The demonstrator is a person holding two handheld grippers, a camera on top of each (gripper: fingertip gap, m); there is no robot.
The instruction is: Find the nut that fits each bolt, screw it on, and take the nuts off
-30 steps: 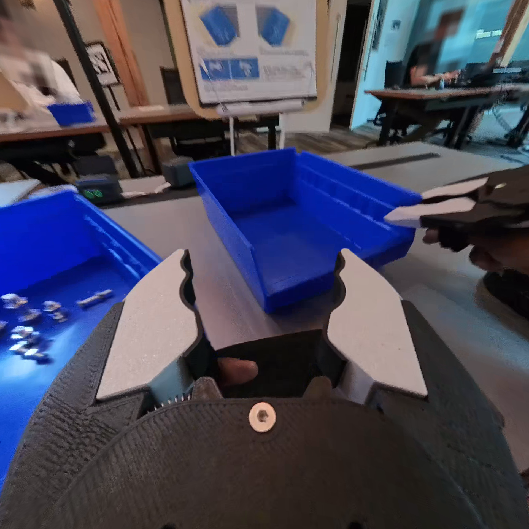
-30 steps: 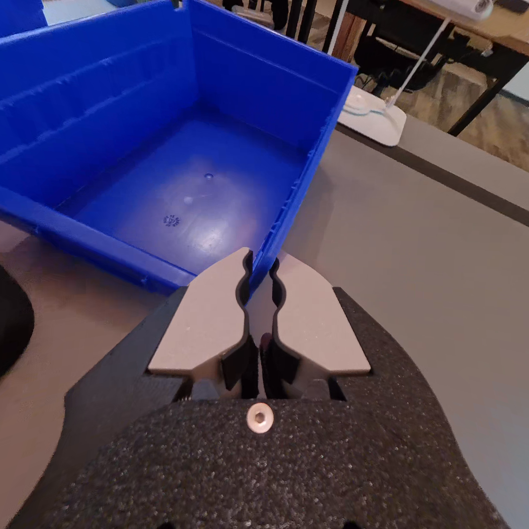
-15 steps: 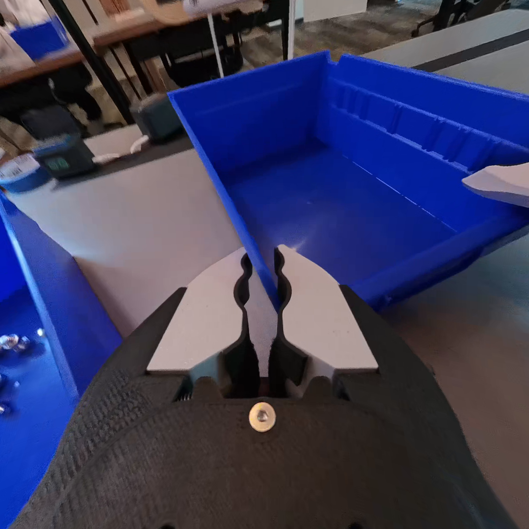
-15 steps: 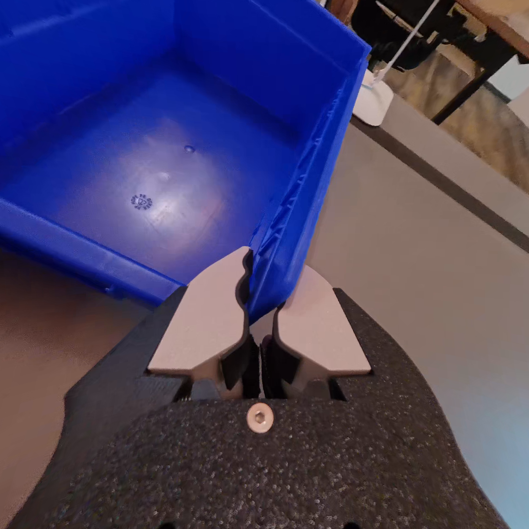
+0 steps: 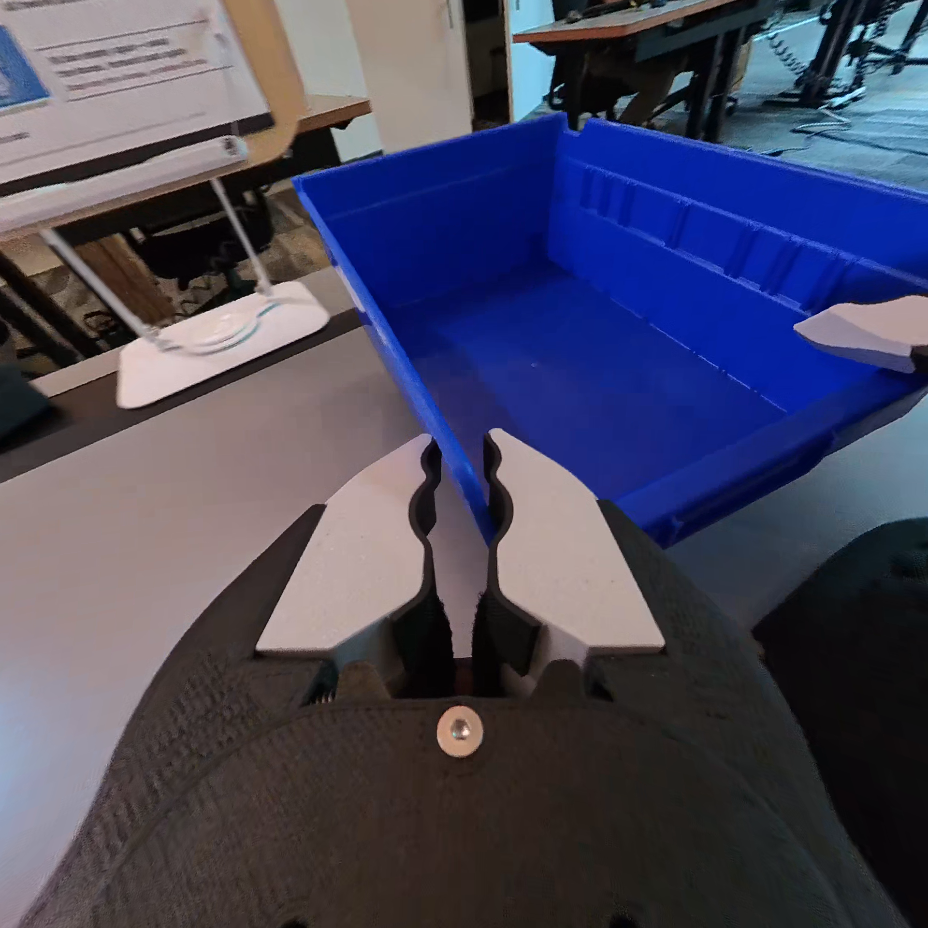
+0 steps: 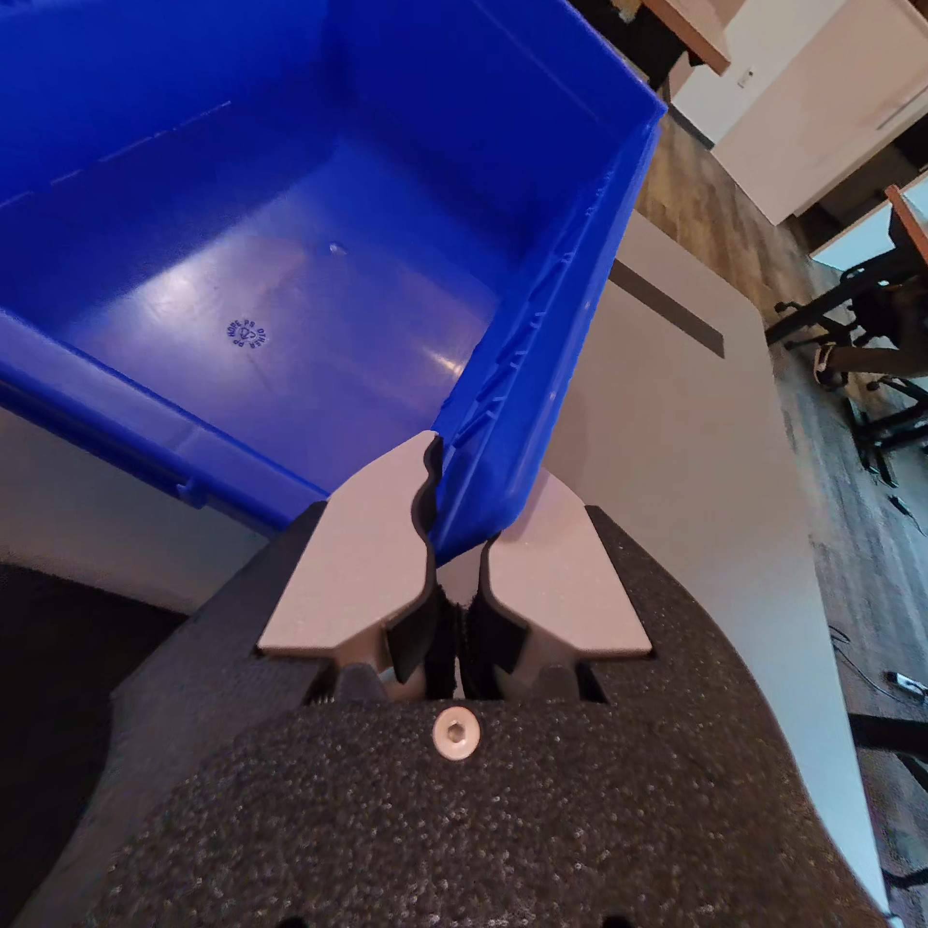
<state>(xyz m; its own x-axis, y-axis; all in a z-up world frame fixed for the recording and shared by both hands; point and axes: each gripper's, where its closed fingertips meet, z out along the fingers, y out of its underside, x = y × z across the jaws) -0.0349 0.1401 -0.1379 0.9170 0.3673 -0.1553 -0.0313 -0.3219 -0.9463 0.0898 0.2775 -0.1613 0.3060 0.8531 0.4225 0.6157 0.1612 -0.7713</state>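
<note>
An empty blue bin (image 5: pixel 452 236) sits between my two grippers on the grey table (image 5: pixel 201 502). My left gripper (image 5: pixel 461 442) is shut on the bin's left side wall, which runs slantwise between the pads. My right gripper (image 6: pixel 482 467) is shut on the bin's right side wall (image 6: pixel 552 351), whose rim hides its right fingertip. One finger of my right gripper also shows in the left wrist view (image 5: pixel 863 331), at the bin's right wall. The bin's floor (image 6: pixel 301 326) is bare. No nuts or bolts are in view.
A white stand base (image 5: pixel 216 346) rests on the table behind the bin's left side, under a poster board (image 5: pixel 125 65). The table's curved right edge (image 6: pixel 783 502) drops to the floor. Desks and chairs (image 5: pixel 678 60) stand farther off. Across from one pair of fingers to the other is roughly 20 cm.
My left gripper went from wide open to shut on the bin's left wall. The other bin with the hardware has left its view. My right gripper stayed shut on the right wall as the bin shifted.
</note>
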